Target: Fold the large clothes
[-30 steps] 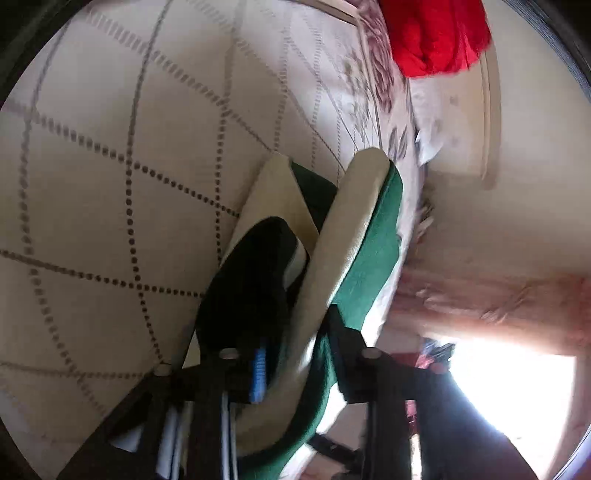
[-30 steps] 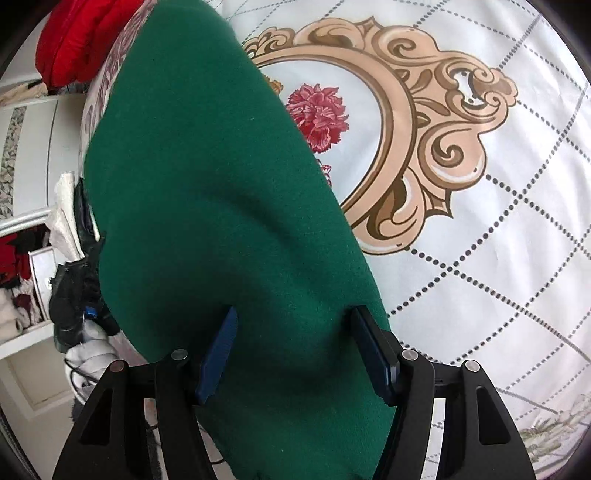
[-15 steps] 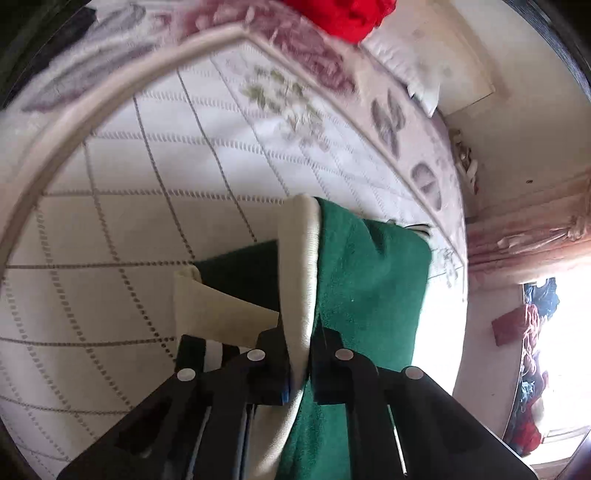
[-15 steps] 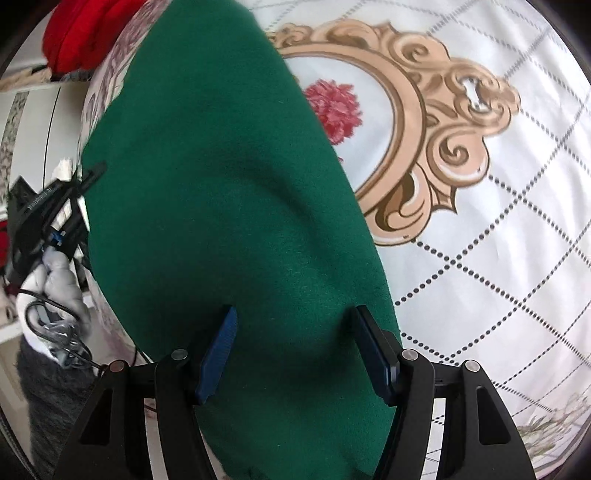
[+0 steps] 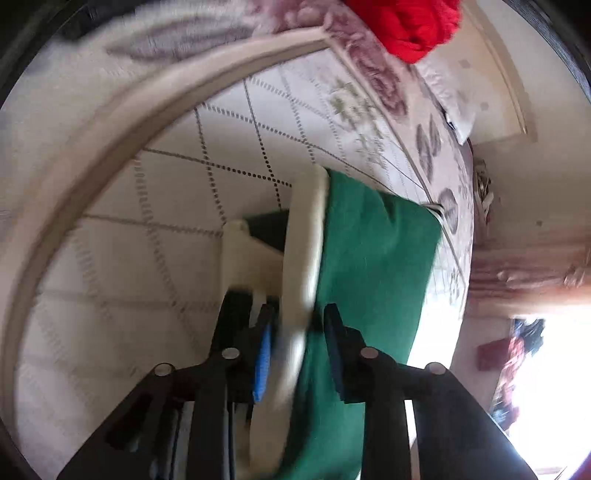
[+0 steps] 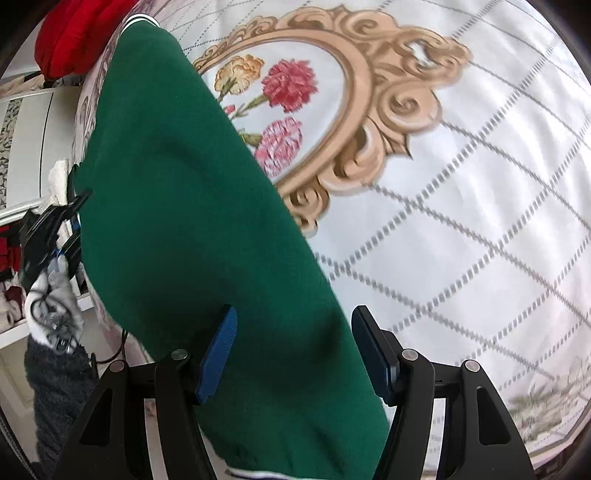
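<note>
Green knit, the sweater hangs over the patterned bedspread, its cream band between the parted left gripper; the right gripper gapes wide around the cloth.

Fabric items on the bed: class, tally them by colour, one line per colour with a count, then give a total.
Green with cream trim: 1, the green garment
Red: 1, the red bundle
White patterned: 1, the bedspread
Total: 3
</note>
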### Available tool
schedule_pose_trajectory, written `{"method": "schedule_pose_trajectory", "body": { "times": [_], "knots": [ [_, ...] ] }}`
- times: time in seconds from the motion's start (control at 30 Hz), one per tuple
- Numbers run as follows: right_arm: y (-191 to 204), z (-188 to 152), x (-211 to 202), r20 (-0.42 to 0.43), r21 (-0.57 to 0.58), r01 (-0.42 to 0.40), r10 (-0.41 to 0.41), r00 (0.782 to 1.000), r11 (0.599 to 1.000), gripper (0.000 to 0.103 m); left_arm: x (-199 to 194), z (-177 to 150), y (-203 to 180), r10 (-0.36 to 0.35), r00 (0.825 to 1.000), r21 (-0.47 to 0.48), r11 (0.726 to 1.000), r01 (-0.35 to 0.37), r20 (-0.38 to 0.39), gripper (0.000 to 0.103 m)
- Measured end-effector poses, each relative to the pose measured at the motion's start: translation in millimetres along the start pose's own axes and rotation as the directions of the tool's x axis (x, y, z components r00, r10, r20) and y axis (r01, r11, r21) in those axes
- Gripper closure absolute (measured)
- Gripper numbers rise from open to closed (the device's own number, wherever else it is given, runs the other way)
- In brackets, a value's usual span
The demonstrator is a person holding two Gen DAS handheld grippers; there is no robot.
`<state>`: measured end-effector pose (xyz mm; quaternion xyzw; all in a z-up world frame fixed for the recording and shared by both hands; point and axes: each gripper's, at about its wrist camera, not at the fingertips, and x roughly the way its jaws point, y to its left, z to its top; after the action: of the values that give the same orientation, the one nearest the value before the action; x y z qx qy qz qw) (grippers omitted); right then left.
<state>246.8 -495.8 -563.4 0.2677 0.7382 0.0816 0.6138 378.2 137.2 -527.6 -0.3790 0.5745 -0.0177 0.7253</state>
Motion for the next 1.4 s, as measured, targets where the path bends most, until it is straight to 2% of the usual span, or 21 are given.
{"method": "schedule_pose_trajectory", "body": {
  "times": [0.07, 0.2, 0.27, 0.33, 0.37, 0.43, 0.47, 0.6, 0.67, 0.73, 0.77, 0.8, 0.97, 1.03, 1.07, 1.13, 1.17, 1.2, 1.27, 1.3, 1.4],
  "knots": [
    [-8, -13, -7, -0.010, 0.002, 0.000, 0.000, 1.000, 1.000, 0.036, -21, -25, -12, 0.038, 0.999, 0.042, 0.998, -0.039, 0.027, 0.074],
    [-16, -43, -21, -0.039, -0.012, 0.014, -0.014, 0.999, 1.000, 0.036, -40, -90, -34, 0.042, 0.999, 0.104, 0.994, -0.045, 0.034, 0.074],
    [-19, -52, -26, -0.056, -0.032, 0.021, -0.023, 0.998, 0.999, 0.037, -17, -110, -32, 0.129, 0.991, 0.137, 0.982, -0.131, 0.018, 0.074],
    [-24, -56, -26, -0.065, -0.052, 0.036, -0.040, 0.997, 0.998, 0.036, 17, -113, -7, 0.222, 0.975, 0.094, 0.971, -0.220, -0.012, 0.074],
    [-27, -58, -26, -0.069, -0.063, 0.055, -0.059, 0.996, 0.997, 0.036, 32, -112, 13, 0.234, 0.972, 0.055, 0.971, -0.233, -0.029, 0.071],
    [-29, -56, -28, -0.061, -0.068, 0.080, -0.084, 0.995, 0.995, 0.036, 45, -108, 43, 0.179, 0.983, -0.036, 0.983, -0.180, -0.034, 0.067],
    [-29, -57, -29, -0.055, -0.071, 0.078, -0.082, 0.995, 0.994, 0.036, 43, -107, 43, 0.181, 0.983, -0.029, 0.983, -0.182, -0.035, 0.060],
    [-29, -65, -36, -0.028, -0.066, 0.071, -0.073, 0.997, 0.995, 0.036, 10, -116, 25, 0.186, 0.981, 0.045, 0.982, -0.184, -0.051, 0.064],
    [-27, -74, -35, -0.035, -0.060, 0.064, -0.066, 0.997, 0.996, 0.037, -12, -131, 19, 0.154, 0.986, 0.049, 0.987, -0.151, -0.067, 0.064],
    [-31, -85, -31, -0.064, -0.055, 0.062, -0.066, 0.996, 0.997, 0.037, -34, -164, 20, 0.127, 0.987, 0.052, 0.991, -0.123, -0.102, 0.061],
    [-33, -94, -28, -0.082, -0.059, 0.062, -0.066, 0.994, 0.996, 0.036, -39, -175, 21, 0.127, 0.985, 0.050, 0.991, -0.122, -0.117, 0.053],
    [-37, -102, -26, -0.103, -0.067, 0.068, -0.075, 0.992, 0.995, 0.036, -43, -194, 25, 0.136, 0.981, 0.048, 0.990, -0.131, -0.141, 0.046],
    [-52, -139, -5, -0.184, -0.075, 0.126, -0.138, 0.973, 0.989, 0.036, -23, -293, 64, 0.183, 0.923, -0.027, 0.979, -0.204, -0.339, 0.046],
    [-60, -146, 7, -0.216, -0.067, 0.128, -0.140, 0.966, 0.989, 0.037, -16, -320, 72, 0.175, 0.922, -0.052, 0.977, -0.205, -0.345, 0.053],
    [-66, -152, 14, -0.233, -0.065, 0.137, -0.148, 0.961, 0.988, 0.036, -17, -329, 71, 0.189, 0.932, -0.041, 0.976, -0.212, -0.311, 0.076],
    [-71, -158, 25, -0.251, -0.067, 0.137, -0.150, 0.956, 0.988, 0.037, -23, -336, 64, 0.199, 0.947, -0.012, 0.978, -0.209, -0.251, 0.083],
    [-74, -161, 27, -0.243, -0.076, 0.125, -0.140, 0.960, 0.989, 0.059, -31, -338, 59, 0.189, 0.957, -0.011, 0.981, -0.196, -0.218, 0.084],
    [-74, -163, 27, -0.217, -0.081, 0.125, -0.140, 0.966, 0.989, 0.075, -36, -338, 56, 0.172, 0.964, -0.020, 0.983, -0.180, -0.202, 0.085],
    [-71, -168, 23, -0.173, -0.090, 0.155, -0.168, 0.970, 0.984, 0.091, -55, -342, 54, 0.120, 0.980, -0.043, 0.991, -0.129, -0.160, 0.086],
    [-70, -169, 19, -0.159, -0.092, 0.162, -0.175, 0.972, 0.982, 0.093, -60, -344, 52, 0.116, 0.981, -0.035, 0.992, -0.123, -0.153, 0.086],
    [-64, -175, 3, -0.113, -0.106, 0.164, -0.176, 0.978, 0.981, 0.096, -47, -350, 67, 0.166, 0.968, -0.014, 0.985, -0.172, -0.188, 0.086]
  ]
}}
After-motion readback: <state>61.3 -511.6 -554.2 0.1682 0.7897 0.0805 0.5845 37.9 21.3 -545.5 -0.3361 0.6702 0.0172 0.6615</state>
